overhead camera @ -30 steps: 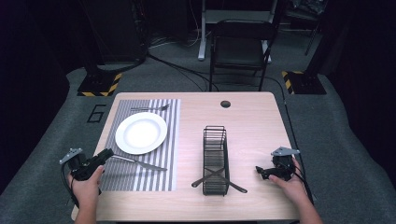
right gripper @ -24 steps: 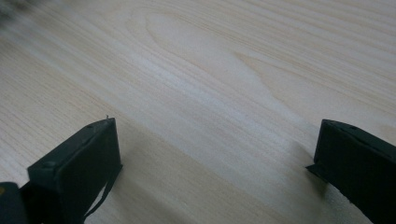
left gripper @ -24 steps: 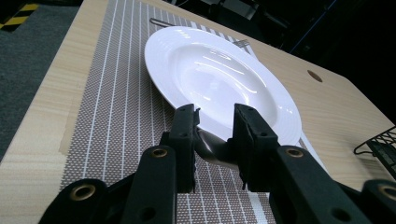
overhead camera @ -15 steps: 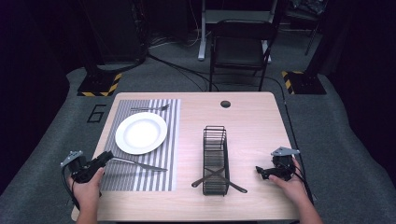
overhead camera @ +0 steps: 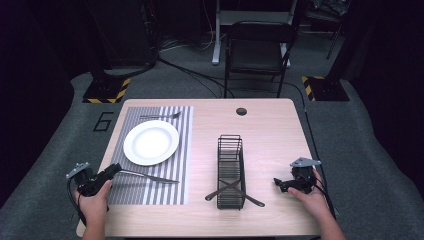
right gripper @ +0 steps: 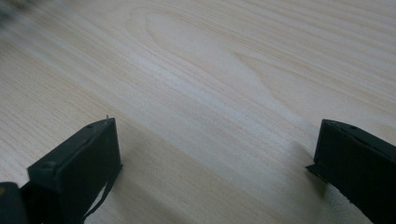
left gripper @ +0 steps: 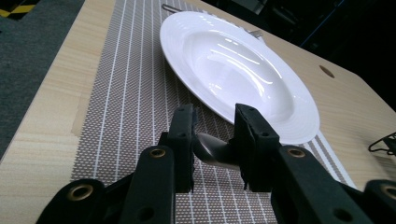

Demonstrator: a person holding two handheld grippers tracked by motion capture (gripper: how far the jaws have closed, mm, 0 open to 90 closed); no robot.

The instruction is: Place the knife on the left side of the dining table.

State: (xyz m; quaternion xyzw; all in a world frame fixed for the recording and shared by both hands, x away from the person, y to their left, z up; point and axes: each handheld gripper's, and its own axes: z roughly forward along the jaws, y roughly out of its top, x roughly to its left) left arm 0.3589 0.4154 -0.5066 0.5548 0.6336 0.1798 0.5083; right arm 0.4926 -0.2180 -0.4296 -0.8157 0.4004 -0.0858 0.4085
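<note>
We see the slim silver table knife point(overhead camera: 150, 177) lying on the striped grey placemat point(overhead camera: 165, 192), its handle end between our left tongs' point(left gripper: 214, 140) narrowly parted jaws, blade pointing toward our wide-open right tongs point(overhead camera: 278, 183).

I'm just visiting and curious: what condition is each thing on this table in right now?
Left gripper: jaws either side of the knife handle, a gap showing.
Right gripper: jaws open, nothing between.
Plate: empty, on the striped placemat.
Fork: lying beyond the plate.
Wire rack: two utensils crossed in it.
</note>
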